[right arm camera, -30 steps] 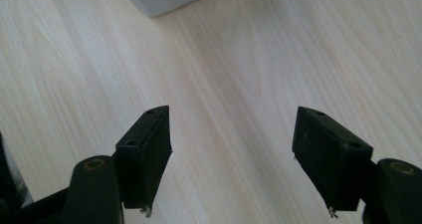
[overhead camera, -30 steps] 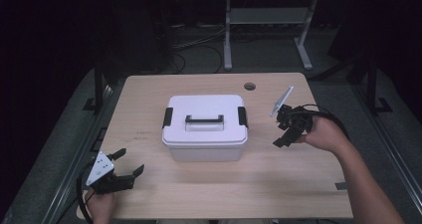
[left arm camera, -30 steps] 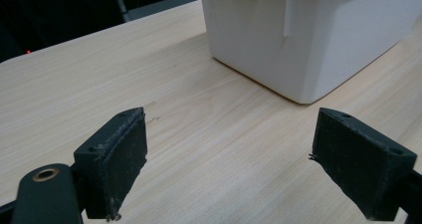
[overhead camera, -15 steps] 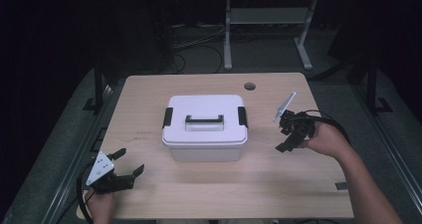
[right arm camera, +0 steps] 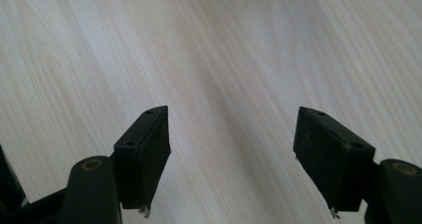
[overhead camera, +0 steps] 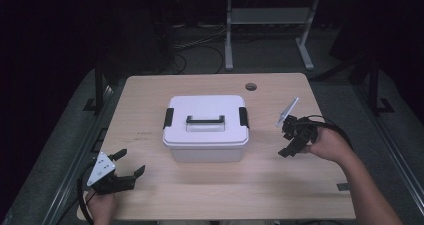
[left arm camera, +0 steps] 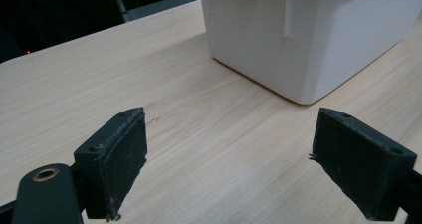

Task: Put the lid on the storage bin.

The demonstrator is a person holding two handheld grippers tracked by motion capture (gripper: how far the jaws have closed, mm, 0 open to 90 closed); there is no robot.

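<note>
Your left hand-held gripper point(overhead camera: 131, 166): nearest you, at the bench's near left corner. In the left gripper view its jaws stand spread wide with bare wood between them; they pinch nothing.
Your left hand point(overhead camera: 101, 206): at the bench's near edge, wrapped around the gripper's body, with the grey three-cornered plate on top tilted toward the left.
Bench point(overhead camera: 210, 185): light wood grain, with a long bare stretch in front of you between the two hands.
Your right hand-held gripper point(overhead camera: 287, 140): farther in, on the right side of the bench, right of the box and apart from it. In the right gripper view its jaws stand spread over bare wood, with nothing between the pads.
Your right hand point(overhead camera: 327, 144): behind that gripper, with the forearm coming in from the lower right and a black cable looping over the wrist.
Storage box point(overhead camera: 206, 128): white plastic with its lid on, standing at the middle of the bench between the two grippers and touched by neither. In the left gripper view its near corner point(left arm camera: 303, 45) rises ahead of the jaws.
Lid handle point(overhead camera: 205, 119): black, lying flat across the lid's middle.
Latches point(overhead camera: 168, 118): black, one at each short end of the lid.
Cable hole point(overhead camera: 251, 87): round, in the bench's far edge, beyond the box's right end.
</note>
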